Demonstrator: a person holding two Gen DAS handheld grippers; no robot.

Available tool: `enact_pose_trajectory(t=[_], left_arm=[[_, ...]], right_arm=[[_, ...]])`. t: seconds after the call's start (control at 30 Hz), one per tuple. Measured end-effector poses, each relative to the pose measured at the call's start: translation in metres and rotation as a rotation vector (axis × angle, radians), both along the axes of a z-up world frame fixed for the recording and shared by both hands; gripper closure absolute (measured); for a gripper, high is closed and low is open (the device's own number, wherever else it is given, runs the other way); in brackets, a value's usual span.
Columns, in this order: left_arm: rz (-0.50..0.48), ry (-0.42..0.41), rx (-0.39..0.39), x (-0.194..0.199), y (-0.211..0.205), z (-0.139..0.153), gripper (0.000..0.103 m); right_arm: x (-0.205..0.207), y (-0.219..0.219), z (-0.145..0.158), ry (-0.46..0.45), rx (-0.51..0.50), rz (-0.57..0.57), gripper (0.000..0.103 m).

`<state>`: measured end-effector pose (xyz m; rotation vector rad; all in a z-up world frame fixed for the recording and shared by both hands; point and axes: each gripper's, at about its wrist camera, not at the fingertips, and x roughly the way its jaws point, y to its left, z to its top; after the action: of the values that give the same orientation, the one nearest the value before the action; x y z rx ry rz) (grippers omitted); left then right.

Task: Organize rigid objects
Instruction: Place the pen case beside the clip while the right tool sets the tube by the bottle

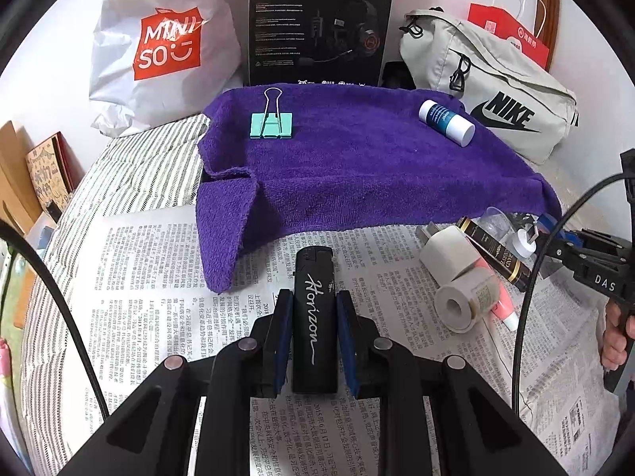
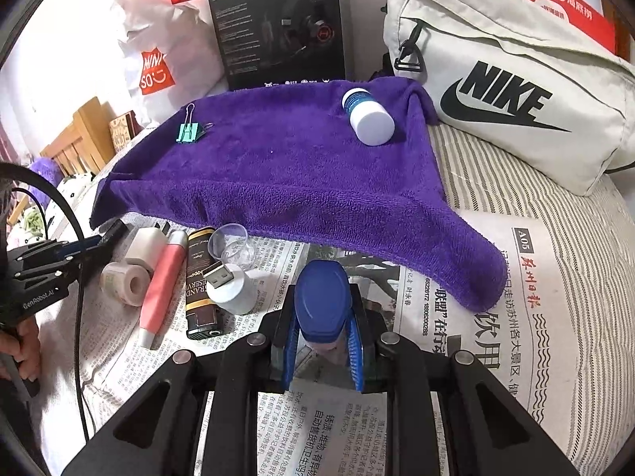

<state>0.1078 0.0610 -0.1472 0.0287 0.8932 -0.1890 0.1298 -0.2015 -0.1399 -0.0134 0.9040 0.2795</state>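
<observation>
Black lighter (image 1: 314,319) is sitting clamped between my left gripper (image 1: 314,309) pads, jaws nearly closed on its sides, nose pointing toward the purple towel (image 1: 357,166). I'm holding it over the newspaper (image 1: 139,269), just off the towel's near edge. My right gripper (image 2: 323,317) is pinching a blue-capped bottle (image 2: 322,301) the same way, jaws tight on it, also over the newspaper near the towel's near edge.

On the towel: a teal binder clip (image 1: 272,123) is lying toward the far left corner, and a white-and-blue bottle (image 1: 446,121) is lying on its side toward the far right corner, well apart.

On the newspaper, between the two grippers, a loose cluster is waiting: tape roll (image 1: 462,297), pink tube (image 2: 162,281), brown lighter (image 2: 200,285), clear cup (image 2: 232,246), white USB plug (image 2: 230,285).
</observation>
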Motion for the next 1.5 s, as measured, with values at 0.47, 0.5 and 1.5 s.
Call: enact_pose_trajectory(t=[0.47, 0.5, 1.5], left_arm=[[0.038, 0.035, -0.052, -0.002, 0.004, 0.029, 0.082], [0.037, 0.033, -0.048, -0.001, 0.004, 0.033, 0.082], [0.047, 0.063, -0.059, 0.110, 0.003, 0.049, 0.082]], right_arm=[[-0.007, -0.012, 0.041, 0.007, -0.005, 0.049, 0.082], [-0.006, -0.013, 0.045, 0.007, -0.001, 0.051, 0.082], [0.130, 0.002, 0.027, 0.074, -0.045, 0.041, 0.082]])
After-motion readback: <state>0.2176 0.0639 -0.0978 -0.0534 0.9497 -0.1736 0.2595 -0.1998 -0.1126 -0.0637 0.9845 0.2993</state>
